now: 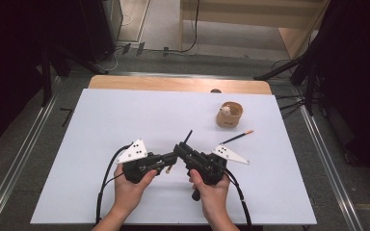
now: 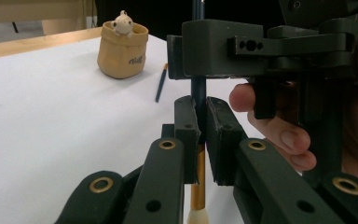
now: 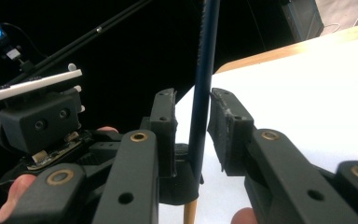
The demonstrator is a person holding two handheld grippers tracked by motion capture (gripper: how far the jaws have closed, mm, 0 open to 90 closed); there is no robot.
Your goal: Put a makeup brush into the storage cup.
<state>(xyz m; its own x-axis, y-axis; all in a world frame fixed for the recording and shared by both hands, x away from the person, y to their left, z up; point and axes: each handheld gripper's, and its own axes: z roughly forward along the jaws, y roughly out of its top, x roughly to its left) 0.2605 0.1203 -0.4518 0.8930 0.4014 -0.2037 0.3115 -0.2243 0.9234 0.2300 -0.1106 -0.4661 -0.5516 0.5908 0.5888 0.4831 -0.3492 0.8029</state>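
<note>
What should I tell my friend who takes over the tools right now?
Left tool: shut on the paintbrush, just above its gold collar, handle pointing up.
Right tool: jaws around the same handle, with a gap, not gripping.
Both meet low over the white table, near its front middle.
The tan pot with a small figure stands at the far right; a second dark stick lies beside it.
Done: brush lifted.
Left: probably close the right tool, release the left, then carry the brush to the pot.
</note>
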